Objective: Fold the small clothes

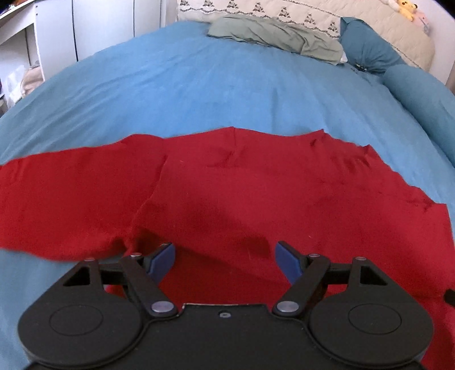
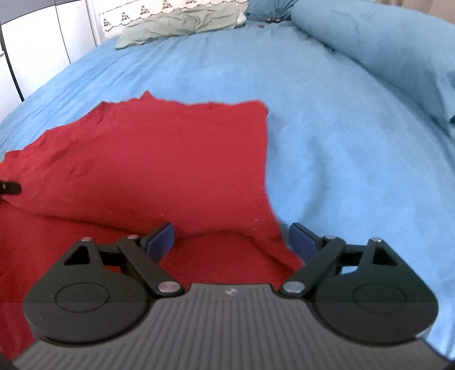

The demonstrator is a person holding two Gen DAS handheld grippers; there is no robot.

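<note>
Red garment (image 1: 227,193): spread across the blue bedspread (image 1: 199,94), partly folded, with one layer lying over another and a raised fold line near the close edge.
Bedspread: blue fabric covering the bed, lightly creased, showing on every side of the red garment in both views.
Left gripper (image 1: 224,257): low over the near part of the red garment, blue-padded fingers (image 1: 163,260) spread wide with cloth showing between them; nothing is pinched.
Right gripper (image 2: 231,237): at the red garment's right edge, fingers parted; one blue pad (image 2: 160,239) sits over the cloth and the other over the bedspread just beside the edge. Whether the pads touch the cloth cannot be told.
Green cloth (image 1: 278,37): crumpled at the far end of the bedspread, well apart from the red garment, lying against a patterned pillow (image 1: 256,11).
Blue pillows (image 1: 369,48): beyond the red garment, at the bedspread's far right.
Yellow soft toy (image 1: 407,8): at the far right corner, past the blue pillows.
</note>
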